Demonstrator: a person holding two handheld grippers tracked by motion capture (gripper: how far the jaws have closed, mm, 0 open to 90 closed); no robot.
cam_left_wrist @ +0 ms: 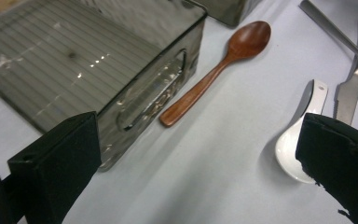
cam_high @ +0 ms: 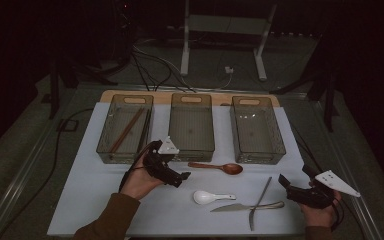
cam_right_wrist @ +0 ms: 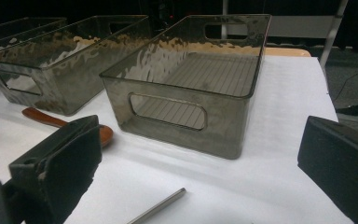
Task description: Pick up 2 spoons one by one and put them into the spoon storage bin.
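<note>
At the sorting table, we are aiming the left gripper (cam_high: 172,176), jaws spread wide and holding nothing, toward the wooden spoon (cam_left_wrist: 214,74) and the white ceramic spoon (cam_left_wrist: 298,140). The wooden spoon is lying just in front of the middle bin (cam_high: 191,126); the ceramic one is resting nearer us, beside the knife (cam_high: 245,206). We are judging the wooden spoon light, stiff and easy to pinch mid-handle, the ceramic one slick and chippable, best taken at its short flat handle. Our left hand (cam_high: 141,182) is tilting its tool rightward and down. The right gripper (cam_high: 292,192) is hovering low at the mat's right edge, jaws equally released.
</note>
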